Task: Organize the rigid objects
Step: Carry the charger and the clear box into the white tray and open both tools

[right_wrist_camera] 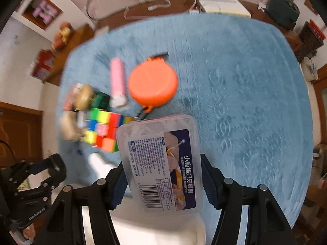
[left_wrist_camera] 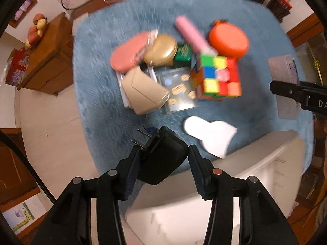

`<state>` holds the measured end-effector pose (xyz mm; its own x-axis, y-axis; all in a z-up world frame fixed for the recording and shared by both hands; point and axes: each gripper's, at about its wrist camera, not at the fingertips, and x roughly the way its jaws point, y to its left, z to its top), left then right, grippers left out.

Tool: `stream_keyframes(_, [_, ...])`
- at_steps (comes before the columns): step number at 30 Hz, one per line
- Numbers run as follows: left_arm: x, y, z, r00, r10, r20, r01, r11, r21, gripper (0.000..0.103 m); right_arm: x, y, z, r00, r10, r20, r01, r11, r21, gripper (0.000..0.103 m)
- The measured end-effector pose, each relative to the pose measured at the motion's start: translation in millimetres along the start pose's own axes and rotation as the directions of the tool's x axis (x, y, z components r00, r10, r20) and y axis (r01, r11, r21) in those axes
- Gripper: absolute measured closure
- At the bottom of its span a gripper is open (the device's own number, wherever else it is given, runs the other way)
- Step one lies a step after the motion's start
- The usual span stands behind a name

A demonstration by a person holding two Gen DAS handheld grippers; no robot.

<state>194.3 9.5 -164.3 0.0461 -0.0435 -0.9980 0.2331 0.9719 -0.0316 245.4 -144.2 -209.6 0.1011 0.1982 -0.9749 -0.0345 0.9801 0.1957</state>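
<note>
Both views are wrist fisheyes looking almost straight down along gripper fingers onto a blue rug [left_wrist_camera: 98, 94], close up, motion-blurred. Left wrist view: fingers frame the bottom, object pile mid-frame, white bin [left_wrist_camera: 255, 175] at lower right. Right wrist view sits further right: same pile pushed to the left, bare rug filling the right half. Shared: colour cube [left_wrist_camera: 216, 77] [right_wrist_camera: 102, 130], orange round case [left_wrist_camera: 229, 40] [right_wrist_camera: 152, 83], pink tube [left_wrist_camera: 190, 34] [right_wrist_camera: 117, 77]. Each view catches the other gripper at its edge.

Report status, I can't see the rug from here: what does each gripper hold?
Left gripper shut on black plug adapter. Right gripper shut on clear floss-pick box. White bin below both, nothing blocking.
</note>
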Motion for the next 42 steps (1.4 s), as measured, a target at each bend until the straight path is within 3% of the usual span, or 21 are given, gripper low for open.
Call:
stream_keyframes(6, [-71.1,-7.6,-45.5,0.988,-0.040,0.150,0.037,0.999,0.028,0.052,-71.9,12.4,-50.4,0.995,0.076,0.068,-0.071,0.995,-0.069,0.039])
stream_keyframes(8, [-80.6,-10.3,-58.0,0.981,-0.051,0.188,0.044,0.998,0.037,0.052,-97.4,5.6,-86.6,0.993,0.094,0.070,-0.087,0.991,-0.105,0.039])
stream_keyframes(14, [-91.0,-26.9,-108.6,0.966,-0.058,0.251,0.051,0.998,0.035,0.052,-106.2,15.5,-162.9,0.995,0.098,0.011,-0.093,0.973,-0.212,0.039])
stream_keyframes(18, [-72.2,-38.5,-136.5,0.975,-0.053,0.214,0.048,0.998,0.028,0.052,-83.4,20.7,-201.3,0.996,0.077,-0.048,-0.086,0.963,-0.255,0.039])
stream_keyframes(22, [-39.9,-43.2,-153.3,0.984,-0.004,0.175,0.004,1.000,0.001,0.052,-58.1,24.3,-222.0,0.998,0.004,-0.056,-0.021,0.954,-0.299,0.039])
stream_keyframes(35, [44.2,-39.3,-167.9,0.996,0.053,0.071,-0.049,0.997,-0.057,0.052,-8.9,28.0,-236.2,0.992,-0.118,-0.051,0.093,0.933,-0.349,0.038])
stream_keyframes(40, [53.3,-34.5,-167.9,1.000,0.013,0.016,-0.012,0.998,-0.063,0.052,1.6,27.8,-236.1,0.988,-0.138,-0.063,0.108,0.933,-0.344,0.037])
stream_keyframes(42, [53.2,-32.3,-168.3,1.000,-0.002,0.005,0.003,0.998,-0.056,0.044,3.3,27.7,-235.4,0.990,-0.121,-0.073,0.090,0.939,-0.331,0.034])
